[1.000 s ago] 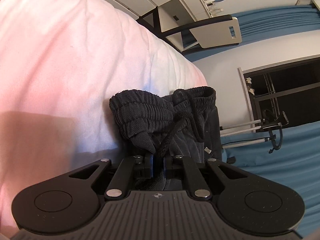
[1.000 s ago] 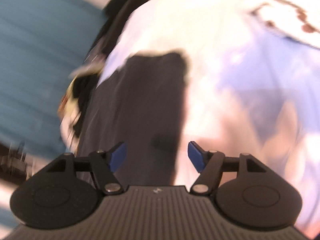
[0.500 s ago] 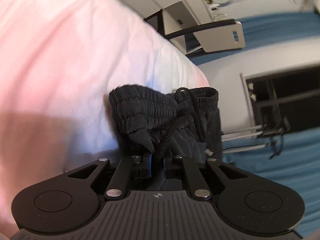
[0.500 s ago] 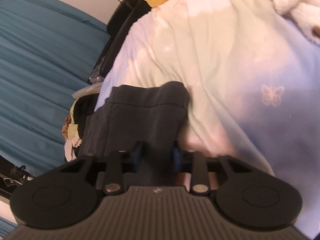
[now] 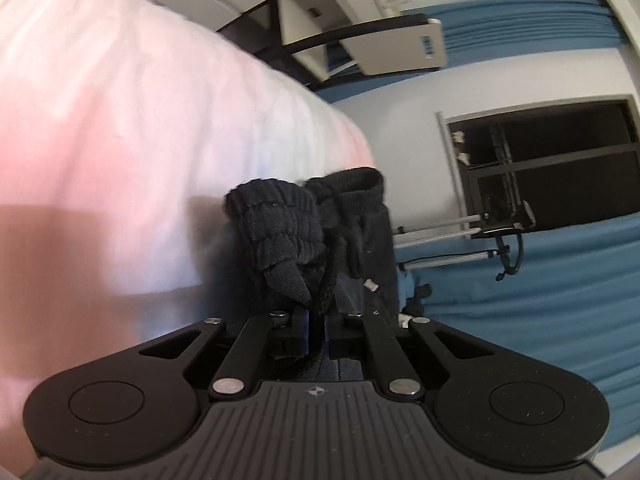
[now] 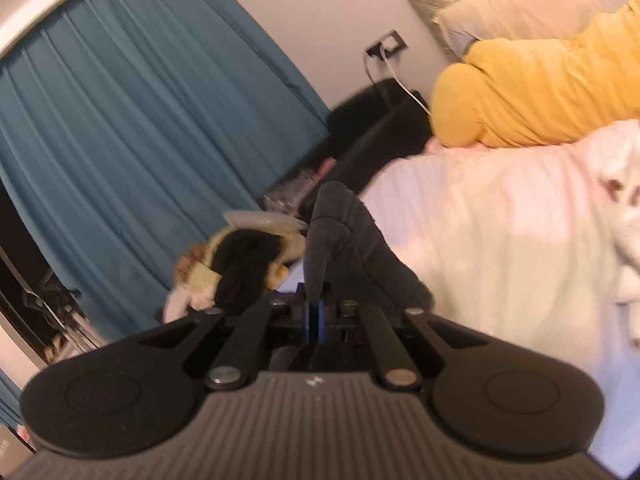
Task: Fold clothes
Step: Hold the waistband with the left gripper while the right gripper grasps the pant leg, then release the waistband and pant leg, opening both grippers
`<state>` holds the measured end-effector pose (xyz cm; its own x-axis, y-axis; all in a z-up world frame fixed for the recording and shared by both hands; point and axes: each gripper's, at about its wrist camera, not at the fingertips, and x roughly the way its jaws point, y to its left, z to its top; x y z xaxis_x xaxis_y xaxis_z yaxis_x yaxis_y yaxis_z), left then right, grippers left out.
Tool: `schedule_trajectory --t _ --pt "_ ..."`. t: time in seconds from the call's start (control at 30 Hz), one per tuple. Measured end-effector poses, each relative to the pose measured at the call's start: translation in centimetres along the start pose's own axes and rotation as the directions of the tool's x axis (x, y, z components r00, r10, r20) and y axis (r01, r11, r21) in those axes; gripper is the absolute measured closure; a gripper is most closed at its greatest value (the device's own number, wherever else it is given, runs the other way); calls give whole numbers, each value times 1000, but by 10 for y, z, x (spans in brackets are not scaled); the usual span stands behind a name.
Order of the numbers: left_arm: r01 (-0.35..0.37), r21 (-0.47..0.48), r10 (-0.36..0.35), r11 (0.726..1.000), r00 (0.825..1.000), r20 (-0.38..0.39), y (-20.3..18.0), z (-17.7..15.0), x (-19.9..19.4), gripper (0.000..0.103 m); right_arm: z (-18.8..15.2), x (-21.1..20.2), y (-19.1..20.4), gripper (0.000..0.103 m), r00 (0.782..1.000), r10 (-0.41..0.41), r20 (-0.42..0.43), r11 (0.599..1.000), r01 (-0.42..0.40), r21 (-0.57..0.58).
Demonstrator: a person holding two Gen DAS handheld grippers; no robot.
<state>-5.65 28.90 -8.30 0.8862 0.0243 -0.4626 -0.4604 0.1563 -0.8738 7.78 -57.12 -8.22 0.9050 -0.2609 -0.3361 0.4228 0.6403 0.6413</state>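
A pair of black drawstring pants (image 5: pixel 288 232) hangs from my left gripper (image 5: pixel 318 320), which is shut on the ribbed waistband; the drawstring dangles between the fingers. In the right wrist view the other end of the same dark pants (image 6: pixel 340 236) rises from my right gripper (image 6: pixel 314 312), which is shut on the fabric and holds it up off the bed. The pale bedspread (image 5: pixel 120 120) lies under and beside the pants, and it also shows in the right wrist view (image 6: pixel 500 240).
A yellow pillow (image 6: pixel 540 92) and a pale pillow (image 6: pixel 520 4) lie at the bed's head. A pile of clothes (image 6: pixel 240 264) sits by the teal curtain (image 6: pixel 140 140). A chair (image 5: pixel 392 44), a dark window (image 5: pixel 552 160) and a stand (image 5: pixel 500 232) are beyond the bed edge.
My right gripper was open above the pants, then closed on them and has lifted, tilting up toward the curtain. My left gripper kept its hold and rose slightly.
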Motion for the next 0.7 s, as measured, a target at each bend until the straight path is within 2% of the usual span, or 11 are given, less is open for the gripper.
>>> schedule_trajectory --t 0.07,0.2,0.27,0.37,0.4,0.47,0.5,0.53,0.57,0.7 --pt "-17 29 18 999 999 -39 7 3 -4 95 -10 -1 -24 98 997 -59 -56 998 59 -17" --pt "-79 118 92 990 990 -107 22 2 -2 95 -42 0 -82 98 965 -163 -205 985 171 18" --pt "-96 152 115 984 986 -123 28 0 1 94 -52 -3 -98 98 959 -167 -231 983 180 37" --pt "-93 210 125 973 982 -143 24 1 -1 93 -50 -4 -92 95 959 -165 -231 986 168 -9" --pt "-96 214 128 972 982 -139 24 1 -5 90 -49 -5 -87 90 959 -169 -228 986 166 -31" --pt "-91 232 128 969 980 -152 22 2 -9 70 -46 -9 -72 87 961 -187 -204 979 164 -123" --pt "-85 248 127 965 979 -158 21 1 -12 44 -45 -10 -65 71 962 -200 -187 971 170 -166" --pt "-79 273 126 959 979 -159 18 0 -16 25 -44 -13 -60 42 962 -211 -170 965 177 -195" --pt "-73 297 124 952 979 -159 15 -2 -19 21 -43 -16 -55 33 965 -215 -149 960 181 -214" --pt "-63 428 115 902 989 -97 -8 -14 -41 14 -36 -31 -37 33 982 -174 -71 953 150 -261"
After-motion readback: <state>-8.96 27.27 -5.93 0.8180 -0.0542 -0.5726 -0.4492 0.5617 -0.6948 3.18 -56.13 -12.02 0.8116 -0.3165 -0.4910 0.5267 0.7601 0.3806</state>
